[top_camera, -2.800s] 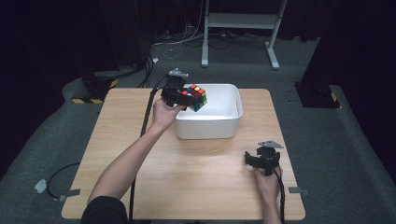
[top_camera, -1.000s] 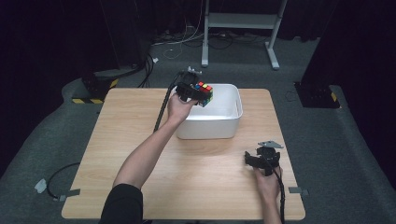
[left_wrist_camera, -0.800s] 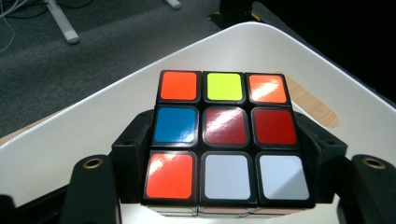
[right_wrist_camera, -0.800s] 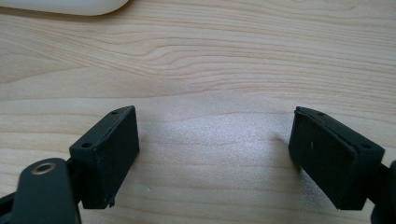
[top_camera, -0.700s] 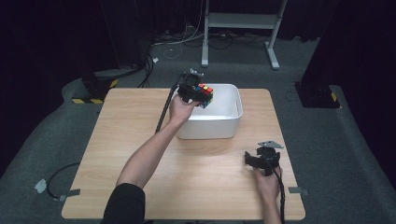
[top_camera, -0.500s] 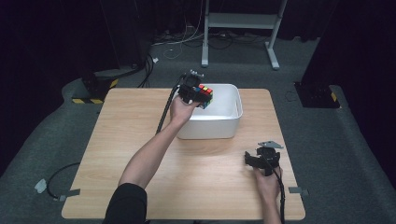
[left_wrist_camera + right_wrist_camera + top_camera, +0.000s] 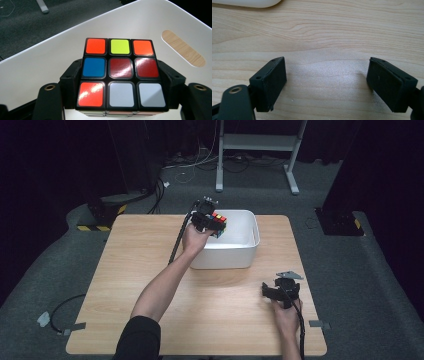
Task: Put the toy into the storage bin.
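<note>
A colour-puzzle cube (image 7: 218, 223) (image 7: 120, 75) with red, orange, blue, white and yellow-green tiles hangs over the left part of the white bin (image 7: 243, 251) (image 7: 45, 62). My left gripper (image 7: 209, 223) (image 7: 121, 85) is shut on it, one black jaw against each side of the cube. My right gripper (image 7: 279, 291) (image 7: 327, 82) rests low over the wooden table (image 7: 125, 270) (image 7: 332, 32) near its right front, jaws open wide with bare wood between them.
The bin has a slot handle (image 7: 183, 51) in its end wall, and its corner (image 7: 247, 3) lies beyond the right gripper. A black cable (image 7: 177, 240) trails from the left gripper across the table. A metal stand (image 7: 260, 142) is on the floor behind.
Since the earliest frame the left hand has carried the cube rightward from the bin's left rim to over its inside. Within the last second it barely shifts. The right gripper has kept still.
</note>
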### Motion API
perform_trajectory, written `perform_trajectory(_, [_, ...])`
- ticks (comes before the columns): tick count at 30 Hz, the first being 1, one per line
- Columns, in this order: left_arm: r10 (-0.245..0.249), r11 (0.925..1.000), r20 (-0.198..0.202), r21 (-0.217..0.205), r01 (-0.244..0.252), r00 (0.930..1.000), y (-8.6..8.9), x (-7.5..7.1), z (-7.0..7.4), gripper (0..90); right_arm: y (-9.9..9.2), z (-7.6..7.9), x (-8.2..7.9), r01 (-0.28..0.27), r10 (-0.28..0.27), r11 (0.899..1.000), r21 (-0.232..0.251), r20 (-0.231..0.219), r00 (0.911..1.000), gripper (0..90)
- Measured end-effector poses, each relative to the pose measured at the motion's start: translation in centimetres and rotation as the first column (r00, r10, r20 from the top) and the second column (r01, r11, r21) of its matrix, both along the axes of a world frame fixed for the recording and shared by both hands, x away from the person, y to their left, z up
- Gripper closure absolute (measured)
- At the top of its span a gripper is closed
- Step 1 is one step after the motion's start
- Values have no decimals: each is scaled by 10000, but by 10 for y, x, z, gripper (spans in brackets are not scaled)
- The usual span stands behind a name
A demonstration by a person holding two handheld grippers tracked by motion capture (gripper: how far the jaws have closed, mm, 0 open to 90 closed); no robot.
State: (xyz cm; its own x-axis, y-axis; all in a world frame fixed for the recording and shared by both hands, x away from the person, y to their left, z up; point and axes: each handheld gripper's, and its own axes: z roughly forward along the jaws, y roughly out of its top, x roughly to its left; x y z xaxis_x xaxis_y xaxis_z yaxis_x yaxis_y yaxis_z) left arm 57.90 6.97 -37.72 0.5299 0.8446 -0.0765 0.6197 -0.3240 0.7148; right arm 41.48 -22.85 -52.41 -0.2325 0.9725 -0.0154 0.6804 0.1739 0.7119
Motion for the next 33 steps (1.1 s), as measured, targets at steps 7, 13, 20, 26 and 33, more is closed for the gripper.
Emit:
perform_trajectory(7, [77,9998,-90,194,-75,9999,0,0,-1,335,0,0,0,1,-1,10000,11,-2,10000,160])
perform_trajectory(13, [27,9993,-122,380,-22,9999,0,-4,-1,335,0,0,0,-12,12,10000,6,3,10000,160])
perform_trajectory(20, [148,9991,-262,404,-137,9995,2,-4,-3,335,0,0,0,-10,10,10000,8,1,10000,160])
perform_trajectory(26, [12,9991,-140,423,-6,9999,2,-10,0,335,0,0,0,-21,21,10000,-4,6,10000,161])
perform_trajectory(33, [56,9990,-122,450,-51,9999,6,-15,-3,336,0,0,0,-34,34,10000,-15,18,10000,161])
